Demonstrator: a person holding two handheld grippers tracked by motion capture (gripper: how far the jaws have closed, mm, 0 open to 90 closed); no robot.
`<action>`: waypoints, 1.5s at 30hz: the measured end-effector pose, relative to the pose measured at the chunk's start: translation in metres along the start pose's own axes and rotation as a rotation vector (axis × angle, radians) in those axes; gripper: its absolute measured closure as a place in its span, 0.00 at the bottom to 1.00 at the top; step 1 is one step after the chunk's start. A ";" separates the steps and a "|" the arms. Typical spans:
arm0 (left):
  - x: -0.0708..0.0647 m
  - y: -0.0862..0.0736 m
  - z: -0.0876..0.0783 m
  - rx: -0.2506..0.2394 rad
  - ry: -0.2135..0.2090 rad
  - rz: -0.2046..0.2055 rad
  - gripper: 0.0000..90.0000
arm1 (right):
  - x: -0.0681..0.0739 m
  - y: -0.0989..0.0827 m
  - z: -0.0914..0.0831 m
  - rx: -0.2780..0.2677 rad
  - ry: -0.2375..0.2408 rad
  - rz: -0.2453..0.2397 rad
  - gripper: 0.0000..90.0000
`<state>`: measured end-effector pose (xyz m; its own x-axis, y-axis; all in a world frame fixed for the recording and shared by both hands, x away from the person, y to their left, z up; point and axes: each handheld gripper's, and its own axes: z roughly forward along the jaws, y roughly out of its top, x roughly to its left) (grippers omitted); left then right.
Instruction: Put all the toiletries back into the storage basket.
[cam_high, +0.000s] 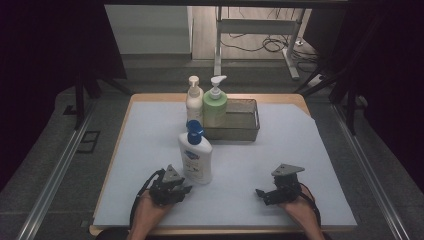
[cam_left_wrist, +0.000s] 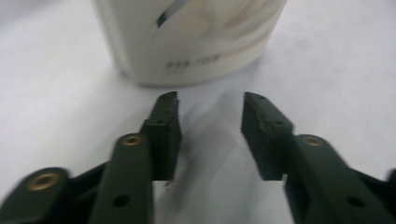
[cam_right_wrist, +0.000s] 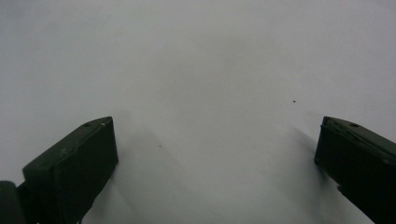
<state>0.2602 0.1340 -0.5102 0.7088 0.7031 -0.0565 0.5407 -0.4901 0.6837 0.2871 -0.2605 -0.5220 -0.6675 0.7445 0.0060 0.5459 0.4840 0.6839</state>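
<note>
The left gripper (cam_high: 186, 189) rests low on the near left part of the table, held by a hand that comes in from the bottom edge, and its jaws stand apart with nothing between them. In the left gripper view the two black fingertips (cam_left_wrist: 166, 109) point at the base of a white lotion bottle (cam_left_wrist: 191, 37), which stands just beyond them without touching either one. From above, that bottle (cam_high: 195, 159) is upright with a blue cap, just beside the left gripper on its far right side. The right gripper (cam_high: 261, 193) lies on the near right part of the table, well apart from the bottle, and points toward the left gripper. In the right gripper view its jaws are spread wide over the bare pale sheet (cam_right_wrist: 201, 70) that covers the table, gripping nothing. Farther back, near the middle of the sheet (cam_high: 300, 150), sits a metal mesh basket (cam_high: 245, 131). A green pump bottle (cam_high: 215, 106) stands at the basket's left end, though whether it is inside is hard to tell, and a cream pump bottle (cam_high: 194, 101) stands just beside it on the left. The wooden edge of the table (cam_high: 131, 107) shows around the sheet.
</note>
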 end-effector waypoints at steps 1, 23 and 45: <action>0.001 -0.003 -0.002 0.006 0.014 0.001 0.57 | 0.000 0.000 0.000 0.000 0.000 -0.001 0.00; 0.019 -0.032 -0.014 -0.005 0.129 -0.101 0.13 | 0.002 0.007 -0.008 -0.013 0.033 0.006 0.00; 0.018 -0.033 -0.014 -0.008 0.132 -0.100 0.13 | 0.027 0.049 -0.015 -0.083 0.171 -0.043 0.00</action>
<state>0.2494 0.1699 -0.5237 0.5855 0.8101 -0.0291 0.6019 -0.4104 0.6850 0.2879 -0.2236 -0.4770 -0.7697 0.6314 0.0950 0.4763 0.4688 0.7439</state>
